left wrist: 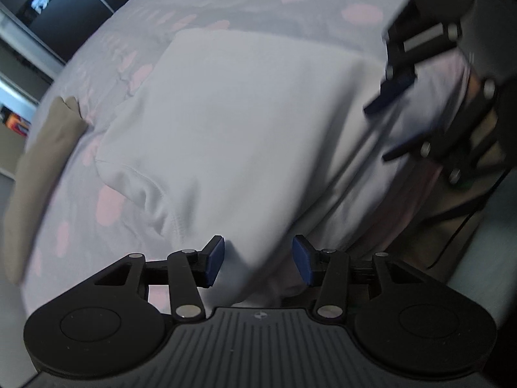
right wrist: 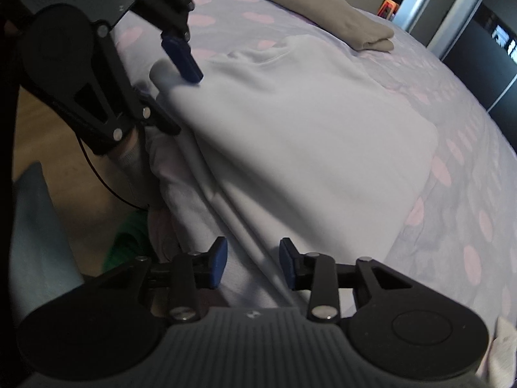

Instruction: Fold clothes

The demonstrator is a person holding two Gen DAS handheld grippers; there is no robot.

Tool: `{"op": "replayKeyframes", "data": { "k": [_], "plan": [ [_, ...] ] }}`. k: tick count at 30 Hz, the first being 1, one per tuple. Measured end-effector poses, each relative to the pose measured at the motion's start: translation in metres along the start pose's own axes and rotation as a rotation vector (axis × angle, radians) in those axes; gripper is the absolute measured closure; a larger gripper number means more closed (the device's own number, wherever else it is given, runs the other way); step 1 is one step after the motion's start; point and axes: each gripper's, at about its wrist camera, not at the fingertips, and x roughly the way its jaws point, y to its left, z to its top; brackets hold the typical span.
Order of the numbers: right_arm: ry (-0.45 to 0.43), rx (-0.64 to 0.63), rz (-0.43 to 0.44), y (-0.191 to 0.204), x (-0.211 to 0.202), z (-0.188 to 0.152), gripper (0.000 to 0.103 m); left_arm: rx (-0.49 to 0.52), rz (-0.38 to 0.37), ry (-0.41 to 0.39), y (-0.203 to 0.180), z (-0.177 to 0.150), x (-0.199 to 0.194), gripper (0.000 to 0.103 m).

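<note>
A white garment lies partly folded on the bed, its near edge hanging over the bed's side. My left gripper hovers over that near edge, jaws apart, cloth below the gap but not pinched. In the right wrist view the left gripper stands at the garment's left corner. My right gripper is open above the creased near edge, with folds running under the gap. The left wrist view shows the right gripper at the garment's right side, blurred.
The bed sheet is lilac with pink spots. A folded beige garment lies farther back on it. Beside the bed are a wooden floor, something green and a thin black cable.
</note>
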Motion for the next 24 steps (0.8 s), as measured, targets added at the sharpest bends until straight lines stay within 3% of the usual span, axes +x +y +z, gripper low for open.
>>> {"op": "replayKeyframes", "data": {
  "k": [3, 6, 7, 8, 10, 18, 24],
  "plan": [
    [0.016, -0.048, -0.039, 0.004, 0.007, -0.001, 0.063, -0.013, 0.013, 0.016, 0.003, -0.001, 0.004, 0.059],
    [0.04, -0.103, -0.088, 0.008, 0.013, -0.004, 0.066, -0.079, 0.009, 0.019, 0.016, -0.002, 0.004, 0.072],
    [0.048, -0.121, -0.106, 0.01, 0.014, -0.005, 0.069, -0.107, -0.002, 0.02, 0.021, -0.003, 0.004, 0.08],
    [0.053, -0.138, -0.125, 0.01, 0.015, -0.006, 0.081, -0.133, -0.012, 0.022, 0.026, -0.004, 0.003, 0.083],
    [0.056, -0.15, -0.131, 0.01, 0.014, -0.007, 0.09, -0.186, -0.034, 0.025, 0.036, -0.005, 0.002, 0.091],
    [0.053, -0.113, -0.096, -0.001, -0.008, -0.01, 0.102, -0.344, -0.134, 0.048, 0.065, -0.012, 0.001, 0.095],
    [0.082, -0.077, -0.078, -0.01, -0.004, -0.011, 0.102, -0.236, -0.165, 0.141, 0.051, -0.012, 0.014, 0.095]
  ]
}}
